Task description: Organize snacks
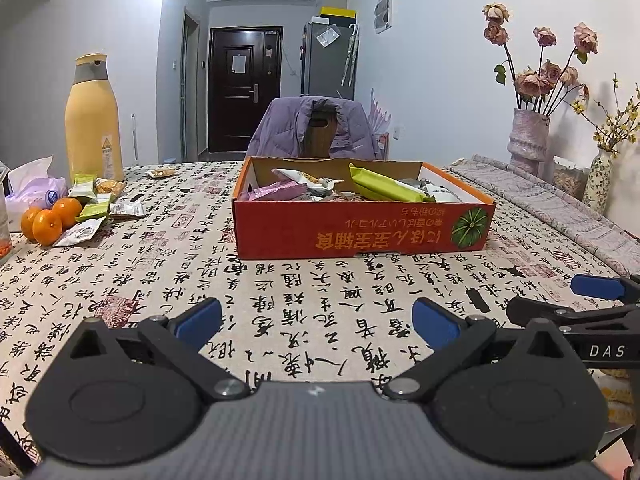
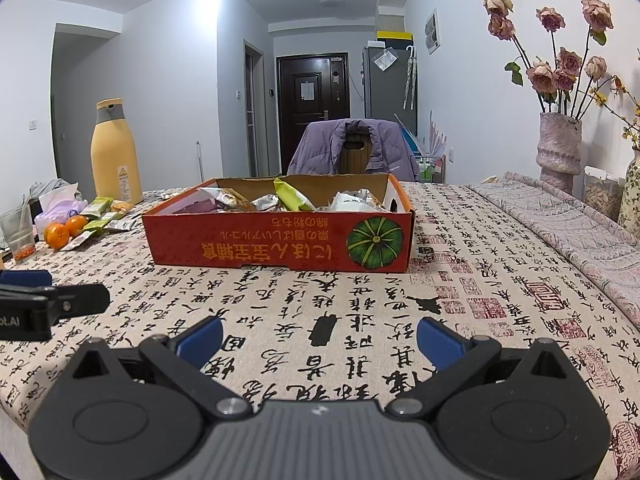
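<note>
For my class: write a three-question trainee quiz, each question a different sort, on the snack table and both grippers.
1. True or false: the left gripper and right gripper both hold snacks.
2. The loose packets still outside the red box lie: A) beside the oranges B) beside the flower vase C) on the chair.
3. Fill in: the tall yellow ______ stands behind those packets.

Key: 1 false, both are open and empty; 2 A; 3 bottle.

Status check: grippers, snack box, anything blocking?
Left gripper and right gripper open, empty. Red box part-filled; loose snack packets lie by the oranges. Path clear.
</note>
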`<state>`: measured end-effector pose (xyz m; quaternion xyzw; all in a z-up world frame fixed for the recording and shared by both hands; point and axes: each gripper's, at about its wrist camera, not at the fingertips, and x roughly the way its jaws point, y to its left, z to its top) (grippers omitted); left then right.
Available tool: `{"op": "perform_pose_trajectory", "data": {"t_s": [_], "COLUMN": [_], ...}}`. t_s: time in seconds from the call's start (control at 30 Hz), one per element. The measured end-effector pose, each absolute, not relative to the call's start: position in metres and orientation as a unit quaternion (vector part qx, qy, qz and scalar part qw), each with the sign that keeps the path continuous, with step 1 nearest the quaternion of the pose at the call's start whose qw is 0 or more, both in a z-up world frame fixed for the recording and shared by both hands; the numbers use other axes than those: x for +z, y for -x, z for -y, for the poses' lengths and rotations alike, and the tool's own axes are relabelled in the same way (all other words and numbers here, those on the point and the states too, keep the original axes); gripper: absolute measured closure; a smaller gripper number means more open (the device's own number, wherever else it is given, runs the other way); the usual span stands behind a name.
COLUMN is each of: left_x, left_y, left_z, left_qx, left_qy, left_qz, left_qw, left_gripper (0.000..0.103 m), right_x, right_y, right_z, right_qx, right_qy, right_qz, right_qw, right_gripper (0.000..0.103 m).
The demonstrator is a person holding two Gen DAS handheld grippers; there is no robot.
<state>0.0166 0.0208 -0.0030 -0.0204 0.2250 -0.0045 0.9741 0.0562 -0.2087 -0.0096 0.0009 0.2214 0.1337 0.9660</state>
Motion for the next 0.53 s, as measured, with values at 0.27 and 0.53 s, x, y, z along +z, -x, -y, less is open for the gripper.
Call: {"op": "perform_pose_trajectory", "data": {"t_s": [0.27,0.53], "left_x": [-0.0038,-0.0043], "left_y": [-0.0169,-0.0170], "left_z": [-0.0207,-0.0225], "left_qx": [-0.005,-0.009], "left_qy": [0.021,0.028], "left_qz": [-0.228,-0.223], "left_qw": [0.974,0.974], "left_gripper": [0.000,0.000], "right_x": [-0.0105,-0.0163], "right_y": [-0.0576,-0.0591], "right_z": [0.2090,0.2073], "right_qx": [0.134,0.135], "right_qy": [-0.001,0.000], "right_qz": [-0.223,-0.225], "right_qw": [0.966,0.965], "right_gripper": [0.000,0.000]}}
